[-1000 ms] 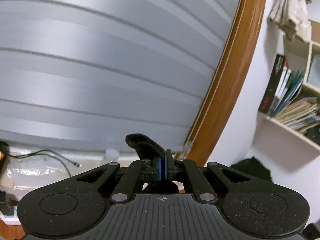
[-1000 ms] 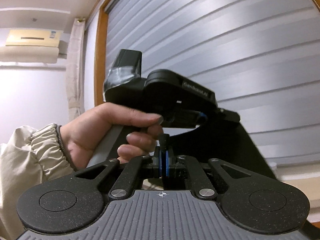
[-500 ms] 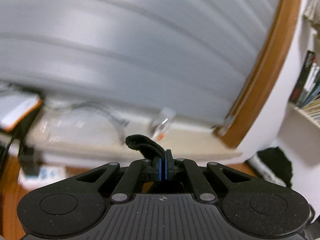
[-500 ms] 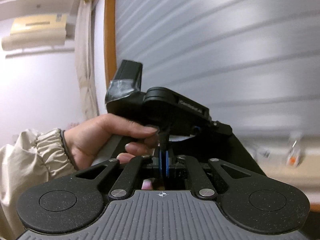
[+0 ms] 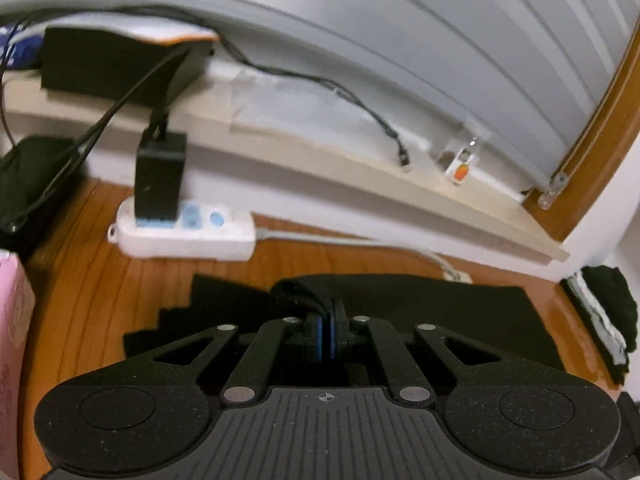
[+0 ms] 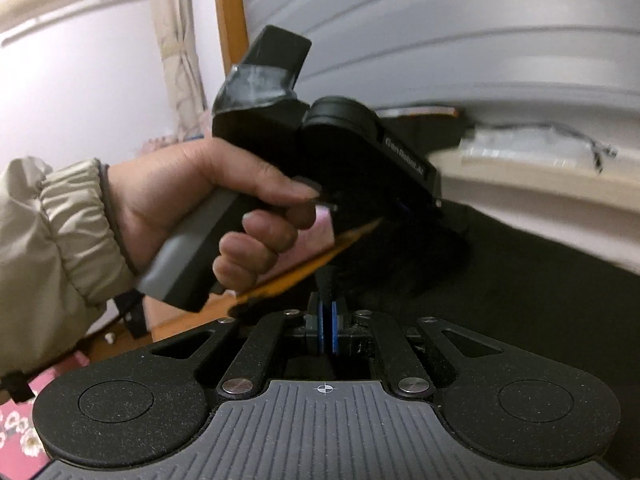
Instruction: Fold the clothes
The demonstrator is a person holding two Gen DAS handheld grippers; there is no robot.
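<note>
A black garment [image 5: 440,312] lies spread on the wooden floor [image 5: 100,292] ahead of me. My left gripper [image 5: 329,320] is shut on a fold of its black edge [image 5: 298,294], low over the cloth. In the right wrist view my right gripper [image 6: 328,322] is shut on another bit of the same black garment [image 6: 520,300], which stretches away to the right. The left hand-held gripper [image 6: 360,160] and the hand [image 6: 208,200] holding it fill the middle of that view, close in front.
A white power strip [image 5: 188,232] with a black adapter [image 5: 160,176] lies on the floor by the wall. A low sill [image 5: 360,168] carries cables and a black box [image 5: 112,64]. A dark clothes pile [image 5: 604,312] sits at right. A pink floral box [image 5: 12,320] stands at left.
Both grippers have swung down from facing the grey shutter to near the floor, still shut on the garment. The garment now lies on the floor under them.
</note>
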